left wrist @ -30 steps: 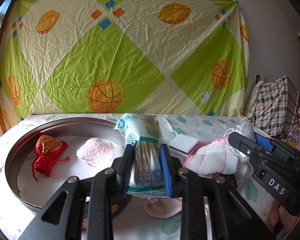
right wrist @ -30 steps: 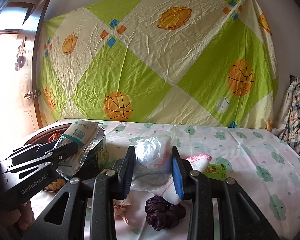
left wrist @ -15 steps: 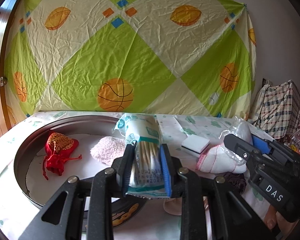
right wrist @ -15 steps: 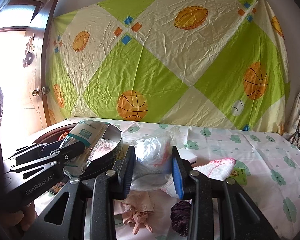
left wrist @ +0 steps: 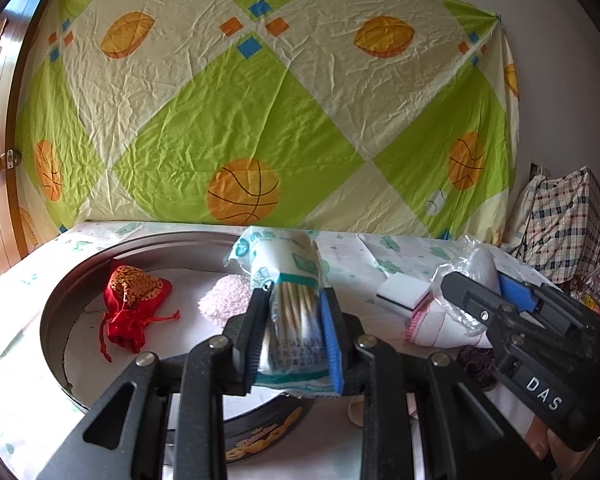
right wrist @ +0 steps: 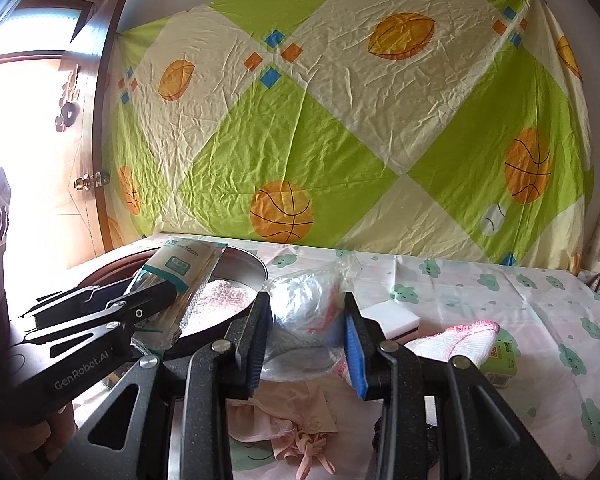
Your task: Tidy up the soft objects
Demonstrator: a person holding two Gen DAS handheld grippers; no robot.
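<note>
Left claw [left wrist: 294, 336] clamped on cotton-swab pack [left wrist: 288, 280], pack upright betw. pads, held over near rim of round tin [left wrist: 56, 320]. Right claw [right wrist: 306, 344] clamped on clear plastic bag [right wrist: 304, 300] w/ sth white inside, contents unclear. Below right claw on bench [right wrist: 500, 304]: pink cloth w/ ties [right wrist: 300, 416], dark purple item partly hidden. Further out: white cloth w/ pink edge [right wrist: 456, 340], small green pack [right wrist: 500, 360] just beside it, white sponge [right wrist: 392, 316] behind. In tin: red drawstring pouch [left wrist: 134, 304] left, pink fluffy pad [left wrist: 228, 300] nr centre, apart. Far: basketball-print sheet [left wrist: 260, 112] hung on wall; checked bag [left wrist: 568, 220] far right; wooden door [right wrist: 96, 128] left.
</note>
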